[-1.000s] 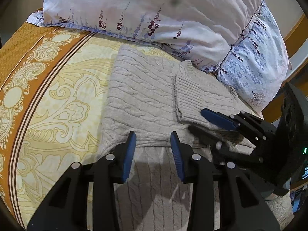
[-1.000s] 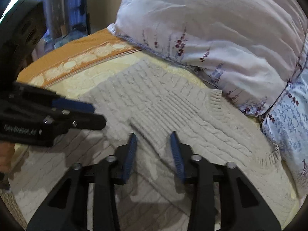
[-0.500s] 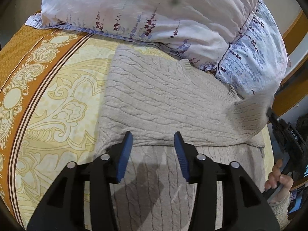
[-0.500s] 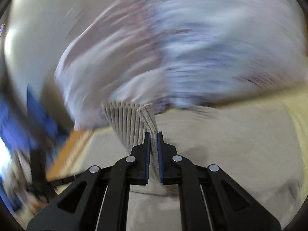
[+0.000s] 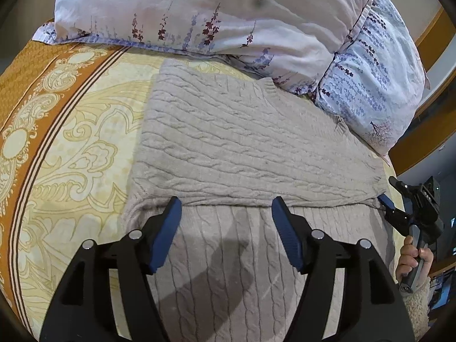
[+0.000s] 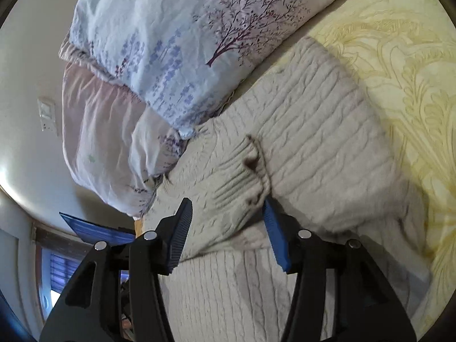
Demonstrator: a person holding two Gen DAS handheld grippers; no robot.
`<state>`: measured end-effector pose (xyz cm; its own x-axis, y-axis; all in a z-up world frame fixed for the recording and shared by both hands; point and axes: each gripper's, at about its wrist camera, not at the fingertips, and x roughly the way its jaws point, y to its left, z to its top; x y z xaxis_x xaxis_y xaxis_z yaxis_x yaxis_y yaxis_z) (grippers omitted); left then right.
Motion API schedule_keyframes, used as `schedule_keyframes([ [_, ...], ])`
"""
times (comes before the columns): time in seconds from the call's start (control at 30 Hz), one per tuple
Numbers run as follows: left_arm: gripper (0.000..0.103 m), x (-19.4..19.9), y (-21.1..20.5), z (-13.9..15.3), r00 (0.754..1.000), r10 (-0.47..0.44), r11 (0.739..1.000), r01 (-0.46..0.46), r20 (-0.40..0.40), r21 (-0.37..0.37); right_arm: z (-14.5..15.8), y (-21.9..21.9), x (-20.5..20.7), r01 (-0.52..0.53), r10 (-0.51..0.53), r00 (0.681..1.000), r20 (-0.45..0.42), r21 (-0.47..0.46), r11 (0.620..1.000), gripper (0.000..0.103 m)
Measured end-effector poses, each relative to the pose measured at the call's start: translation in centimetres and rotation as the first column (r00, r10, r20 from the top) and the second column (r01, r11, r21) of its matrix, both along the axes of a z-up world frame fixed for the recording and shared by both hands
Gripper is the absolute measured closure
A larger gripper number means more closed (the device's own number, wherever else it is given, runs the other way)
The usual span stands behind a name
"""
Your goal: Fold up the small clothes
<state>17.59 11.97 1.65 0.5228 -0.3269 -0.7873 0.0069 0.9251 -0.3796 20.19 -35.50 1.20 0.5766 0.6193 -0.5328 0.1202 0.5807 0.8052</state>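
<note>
A beige cable-knit sweater (image 5: 228, 142) lies flat on the bed. One sleeve is stretched across it, and the ribbed cuff (image 6: 242, 176) ends at the sweater's right edge. My left gripper (image 5: 226, 208) hovers over the sweater's near half. Its jaws are opening and nothing is between them. My right gripper (image 6: 225, 213) is rolled sideways at that right edge, also opening. The cuff lies loose between its blue pads, brushing one fingertip (image 6: 269, 205) without being pinched. In the left wrist view the right gripper (image 5: 384, 199) shows at the far right, held by a hand (image 5: 413, 256).
Two floral pillows (image 5: 228, 14) (image 5: 370, 85) press against the sweater's far edge. The yellow bedspread with its orange patterned border (image 5: 57, 142) spreads to the left. Beyond the bed's right edge are a wooden frame (image 5: 413, 148) and dark furniture.
The right gripper closed on the sleeve cuff at the sweater's middle, rolled over, carried it to the right edge and opened off it. The left jaws widened in place.
</note>
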Motion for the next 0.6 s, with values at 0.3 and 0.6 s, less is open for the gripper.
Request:
schedule_keyframes([
  [0.3,0.036,0.0,0.1,0.0,1.000,-0.003,1.000,0.003,-0.005,-0.009,0.9,1.0,-0.1,0.001,0.007,0.998,0.066,-0.130,0.992,0.095],
  [0.6,0.036,-0.2,0.5,0.1,1.000,-0.018,0.999,0.017,-0.010,-0.041,0.4,1.5,-0.4,0.021,-0.022,1.000,-0.001,-0.302,0.953,0.095],
])
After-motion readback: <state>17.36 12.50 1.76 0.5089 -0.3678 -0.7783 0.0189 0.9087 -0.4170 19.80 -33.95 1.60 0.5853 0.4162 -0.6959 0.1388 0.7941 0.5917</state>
